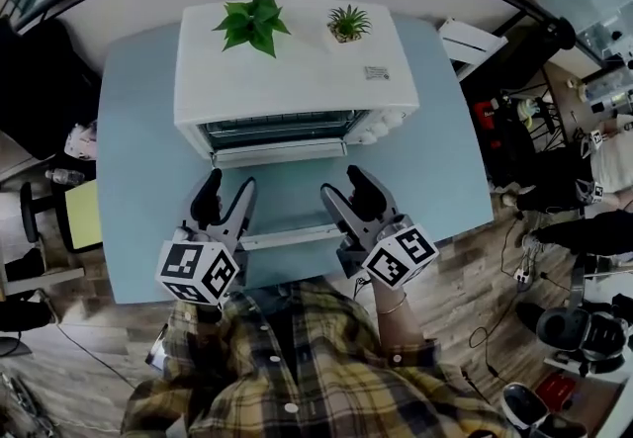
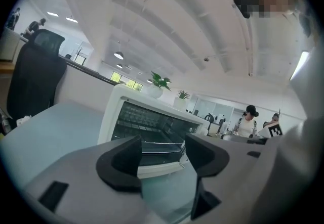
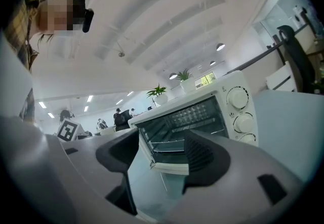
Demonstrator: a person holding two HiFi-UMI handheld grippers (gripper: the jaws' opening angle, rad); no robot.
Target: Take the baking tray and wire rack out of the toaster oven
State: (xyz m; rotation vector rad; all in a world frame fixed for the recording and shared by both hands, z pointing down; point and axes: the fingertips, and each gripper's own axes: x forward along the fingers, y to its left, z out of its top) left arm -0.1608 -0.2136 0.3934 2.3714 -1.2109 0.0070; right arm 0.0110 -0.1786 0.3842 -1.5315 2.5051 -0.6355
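- Bench (image 1: 129,130): pale blue top.
- Large plant (image 1: 253,21): green leaves, left of the small plant.
- Small plant (image 1: 348,24): white pot.
- Chair (image 2: 35,76): black, beside the bench.
- Floor (image 1: 450,273): wood planks.

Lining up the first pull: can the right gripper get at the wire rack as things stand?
Probably yes. The oven door lies open, the right gripper faces the cavity, jaws apart and empty, and nothing blocks the wire rack.
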